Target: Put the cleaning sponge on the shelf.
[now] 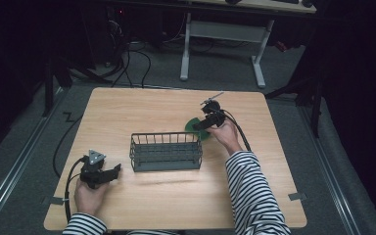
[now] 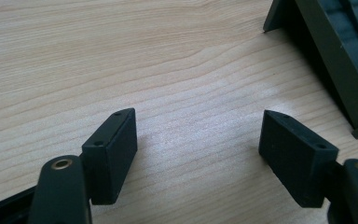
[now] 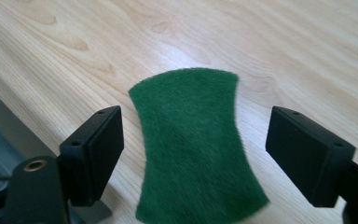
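A dark grey wire basket (image 1: 165, 152) stands in the middle of the wooden table (image 1: 142, 107). Behind its right end lies a green scouring pad (image 1: 194, 125). My right gripper (image 1: 201, 125) hovers over that pad, jaws wide apart. In the right gripper view the green pad (image 3: 193, 144) lies flat on the wood between the two black fingers (image 3: 93, 154), which do not touch it. My left gripper (image 1: 115, 170) rests near the table's front left, pointing at the basket, jaws open over bare wood (image 2: 196, 135). The basket's corner (image 2: 340, 79) shows at the upper right of the left gripper view.
Cables trail from both grippers across the table. Beyond the far edge stands a white-legged desk (image 1: 223, 34) on grey carpet, with more cables on the floor. Bare wood lies left of the basket and along the front edge.
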